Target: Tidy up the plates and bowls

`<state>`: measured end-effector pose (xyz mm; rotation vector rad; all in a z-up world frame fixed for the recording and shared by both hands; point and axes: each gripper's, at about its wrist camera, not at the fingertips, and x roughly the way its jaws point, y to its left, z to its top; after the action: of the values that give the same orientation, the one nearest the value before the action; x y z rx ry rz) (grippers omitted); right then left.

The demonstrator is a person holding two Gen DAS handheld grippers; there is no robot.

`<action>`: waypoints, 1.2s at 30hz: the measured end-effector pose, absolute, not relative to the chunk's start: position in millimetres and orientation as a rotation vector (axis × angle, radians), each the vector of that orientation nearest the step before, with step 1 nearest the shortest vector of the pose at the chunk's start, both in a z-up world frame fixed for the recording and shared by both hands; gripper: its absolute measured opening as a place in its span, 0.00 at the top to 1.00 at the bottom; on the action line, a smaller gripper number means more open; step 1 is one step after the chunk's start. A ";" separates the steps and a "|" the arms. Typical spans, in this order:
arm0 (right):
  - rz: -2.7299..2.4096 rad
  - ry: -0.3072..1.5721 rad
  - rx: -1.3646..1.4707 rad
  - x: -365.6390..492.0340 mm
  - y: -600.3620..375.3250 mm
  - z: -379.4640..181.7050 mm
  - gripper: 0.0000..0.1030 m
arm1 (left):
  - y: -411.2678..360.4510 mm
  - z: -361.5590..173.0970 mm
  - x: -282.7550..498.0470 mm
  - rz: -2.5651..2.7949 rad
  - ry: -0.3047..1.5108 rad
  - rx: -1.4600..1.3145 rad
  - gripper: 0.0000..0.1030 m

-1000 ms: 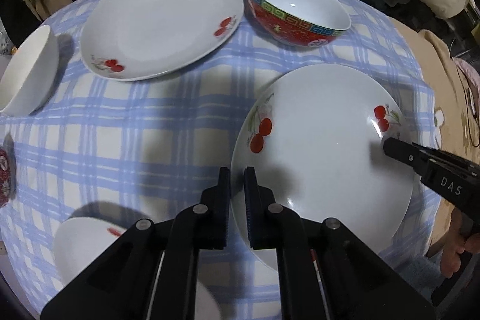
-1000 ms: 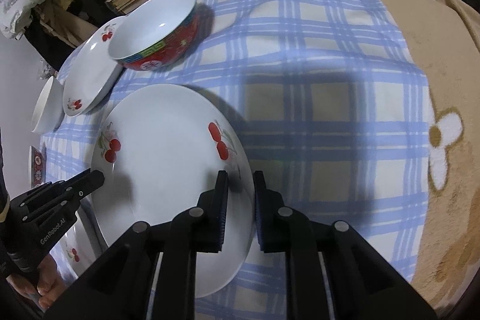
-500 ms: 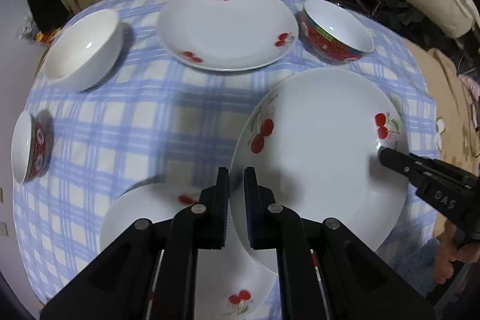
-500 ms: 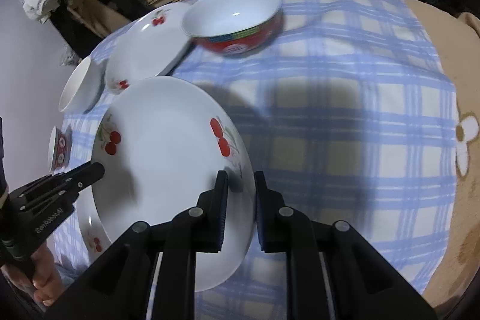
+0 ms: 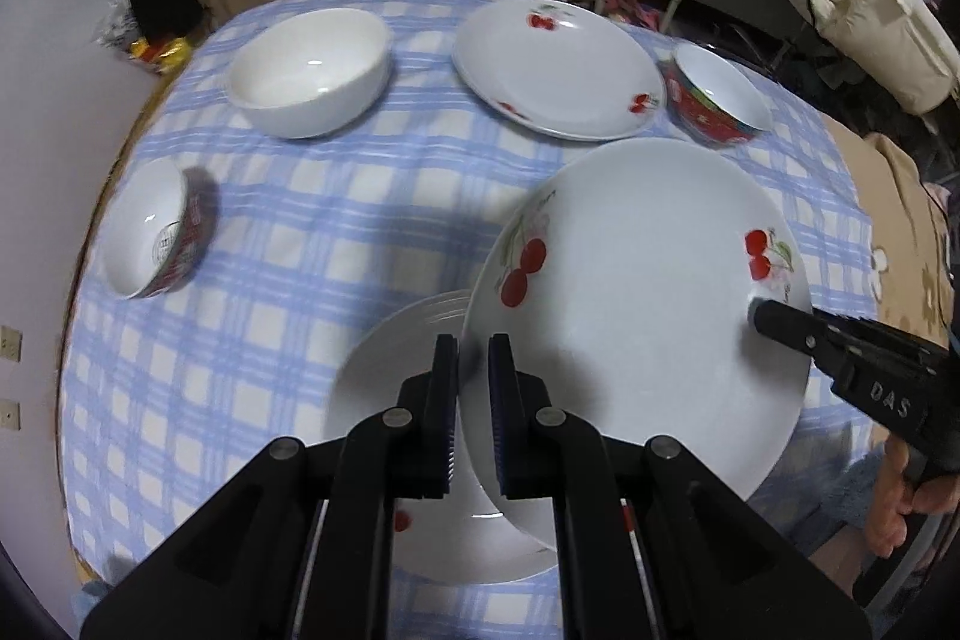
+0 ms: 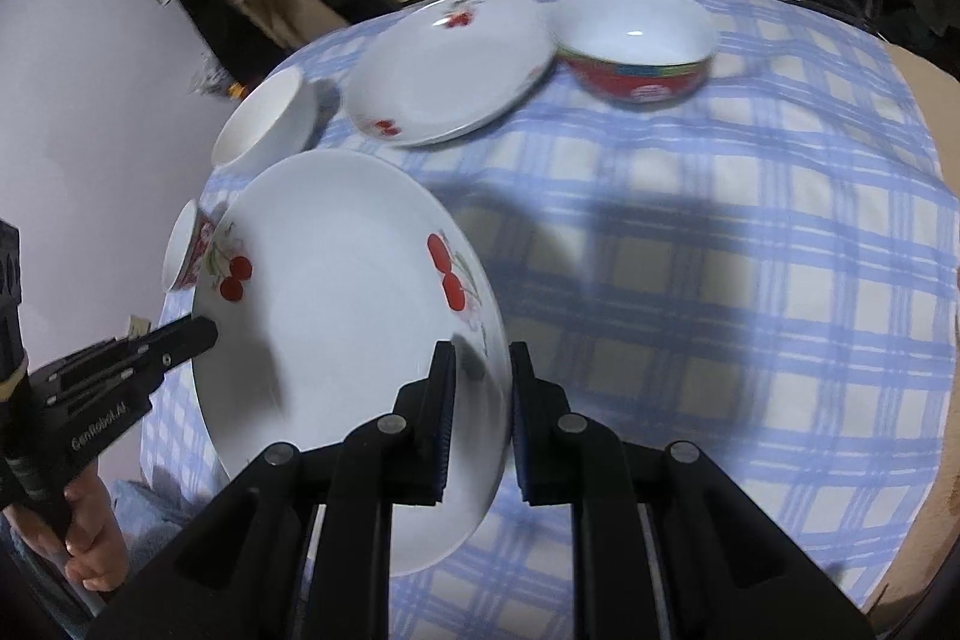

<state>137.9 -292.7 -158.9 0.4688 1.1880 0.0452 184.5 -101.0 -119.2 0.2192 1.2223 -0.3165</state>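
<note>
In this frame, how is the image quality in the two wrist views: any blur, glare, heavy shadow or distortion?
Left wrist view: strong fisheye bending at the edges, the small red bowl smeared by motion blur, a dark shadow on the tablecloth beside the held plate. Right wrist view: the far plate and white bowl are blurred, a broad shadow crosses the cloth, a small glare spot sits in the large red bowl.

— That tablecloth (image 5: 336, 232): blue and white checks?
— Yes. The held plate (image 5: 636, 292) is white with red cherries, one bowl (image 5: 312, 70) plain white, another bowl (image 6: 636, 40) red outside.
</note>
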 end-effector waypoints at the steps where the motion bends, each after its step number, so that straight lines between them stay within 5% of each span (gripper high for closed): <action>1: 0.045 1.182 0.452 136.7 -287.2 -157.0 0.82 | -94.0 -118.7 183.9 -0.305 1.225 0.201 0.91; 36: 0.192 1.136 0.042 137.7 -183.8 -202.5 0.81 | -20.6 -195.5 161.1 -0.038 1.382 0.096 0.89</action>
<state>137.7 -183.8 -202.5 0.0423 1.1359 0.1918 161.1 -20.6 -195.5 0.0961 1.3816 -0.0383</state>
